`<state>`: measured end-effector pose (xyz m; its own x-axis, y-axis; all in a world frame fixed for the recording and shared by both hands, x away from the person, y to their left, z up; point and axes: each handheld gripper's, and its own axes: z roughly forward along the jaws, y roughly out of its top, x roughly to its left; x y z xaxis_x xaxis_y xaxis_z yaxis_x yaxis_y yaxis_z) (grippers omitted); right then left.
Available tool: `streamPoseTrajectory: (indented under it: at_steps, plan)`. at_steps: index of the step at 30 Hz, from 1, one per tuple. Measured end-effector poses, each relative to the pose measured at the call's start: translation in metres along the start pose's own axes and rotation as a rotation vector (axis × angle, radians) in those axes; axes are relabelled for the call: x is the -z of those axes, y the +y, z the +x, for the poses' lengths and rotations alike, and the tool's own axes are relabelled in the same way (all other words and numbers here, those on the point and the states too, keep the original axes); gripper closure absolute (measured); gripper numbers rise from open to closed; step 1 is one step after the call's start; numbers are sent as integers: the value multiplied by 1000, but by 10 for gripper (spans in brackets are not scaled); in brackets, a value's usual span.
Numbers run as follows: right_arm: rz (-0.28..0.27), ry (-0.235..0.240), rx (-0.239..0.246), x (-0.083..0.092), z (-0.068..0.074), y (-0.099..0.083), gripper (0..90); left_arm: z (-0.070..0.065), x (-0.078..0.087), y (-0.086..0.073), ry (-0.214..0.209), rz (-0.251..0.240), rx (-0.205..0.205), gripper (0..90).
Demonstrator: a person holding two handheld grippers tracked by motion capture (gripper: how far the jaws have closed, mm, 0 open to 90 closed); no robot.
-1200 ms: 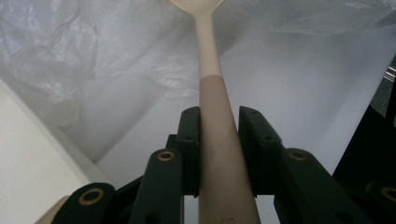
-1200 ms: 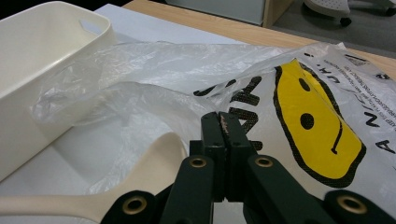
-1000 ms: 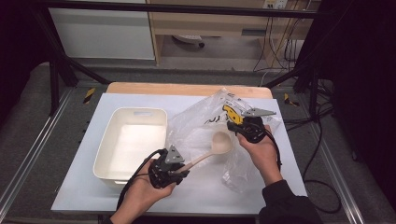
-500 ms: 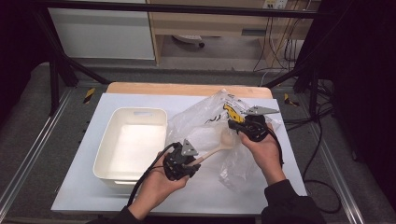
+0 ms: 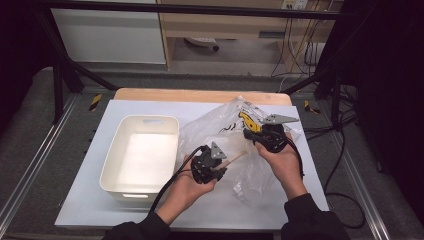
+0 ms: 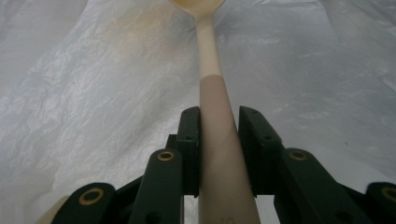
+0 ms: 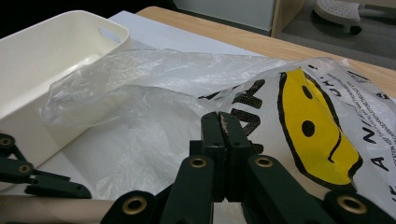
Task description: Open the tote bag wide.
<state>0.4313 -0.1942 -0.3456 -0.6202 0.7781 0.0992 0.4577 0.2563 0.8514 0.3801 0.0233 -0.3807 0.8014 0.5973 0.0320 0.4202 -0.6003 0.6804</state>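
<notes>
Left claw sits low and central, black jaws clamped on both sides of a pale wooden spoon handle, pointing up-right toward the other hand. Right claw is raised, jaws pinched together on a thin clear plastic bag. Both forearms enter from the bottom, dark sleeves.

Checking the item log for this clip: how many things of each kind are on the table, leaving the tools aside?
White bin: 1
Clear plastic bag with a yellow smiley face: 1
Wooden spoon: 1
White mat: 1
Total: 4
</notes>
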Motion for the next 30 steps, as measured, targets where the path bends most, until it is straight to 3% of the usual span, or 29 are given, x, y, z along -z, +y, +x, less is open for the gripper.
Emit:
streamPoseTrajectory:
  at_steps: [24,30]
  plan:
    - [27,35,13,-15,8,-12,900,10,-47,19,-52,-116,11,703]
    - [30,34,3,-17,9,-17,900,13,-57,18,-53,-116,13,703]
